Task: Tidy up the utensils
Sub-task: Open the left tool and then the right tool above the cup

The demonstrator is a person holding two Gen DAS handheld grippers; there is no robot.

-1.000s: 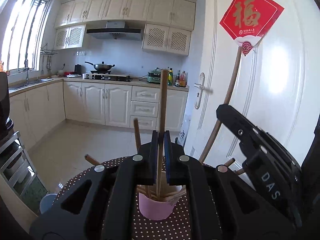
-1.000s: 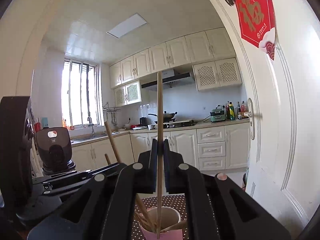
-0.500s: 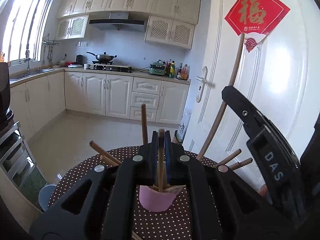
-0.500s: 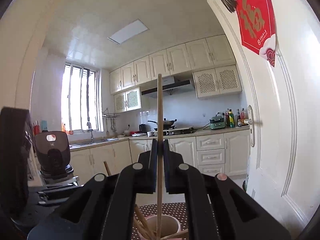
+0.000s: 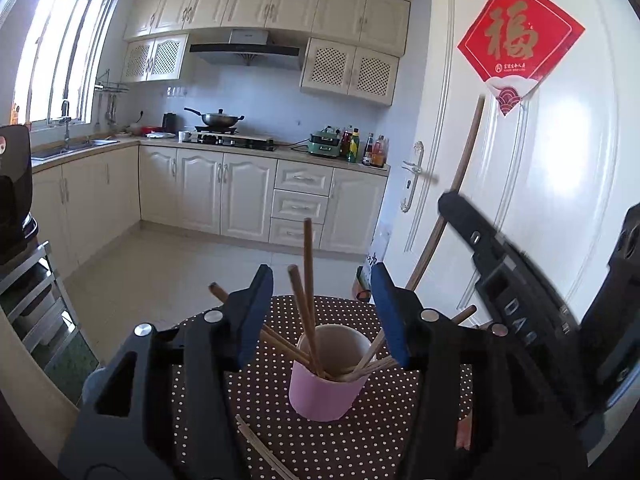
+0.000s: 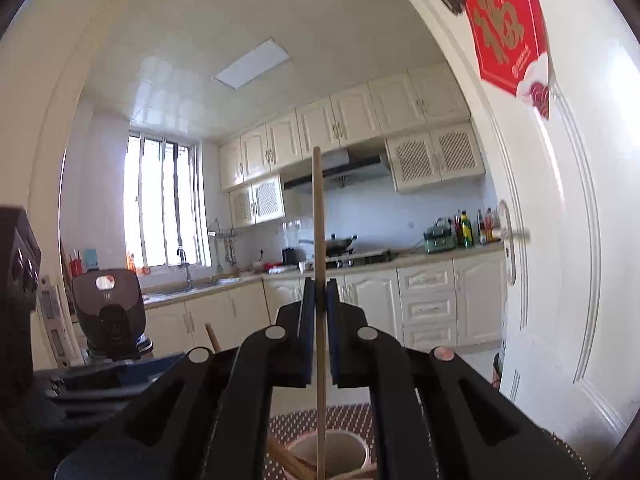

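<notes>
Blue-padded fingers (image 5: 256, 316) of the left gripper (image 5: 322, 314) stand spread wide, holding nothing, with the pink cup (image 5: 326, 376) and its leaning chopsticks (image 5: 304, 304) between and below them on the dotted tablecloth (image 5: 360, 440). The right gripper (image 6: 320, 300) pinches one chopstick (image 6: 319, 240), upright, its lower end reaching down into the cup.

**Gripper status: left spread, right clamped**

The left gripper (image 5: 322, 312) has its jaws spread wide, nothing between them, pointing forward and slightly downward. The right gripper (image 6: 319, 312) has its jaws closed on a single chopstick (image 6: 319, 220), held upright. In the left view the right gripper (image 5: 516, 300) appears motion-blurred.
</notes>
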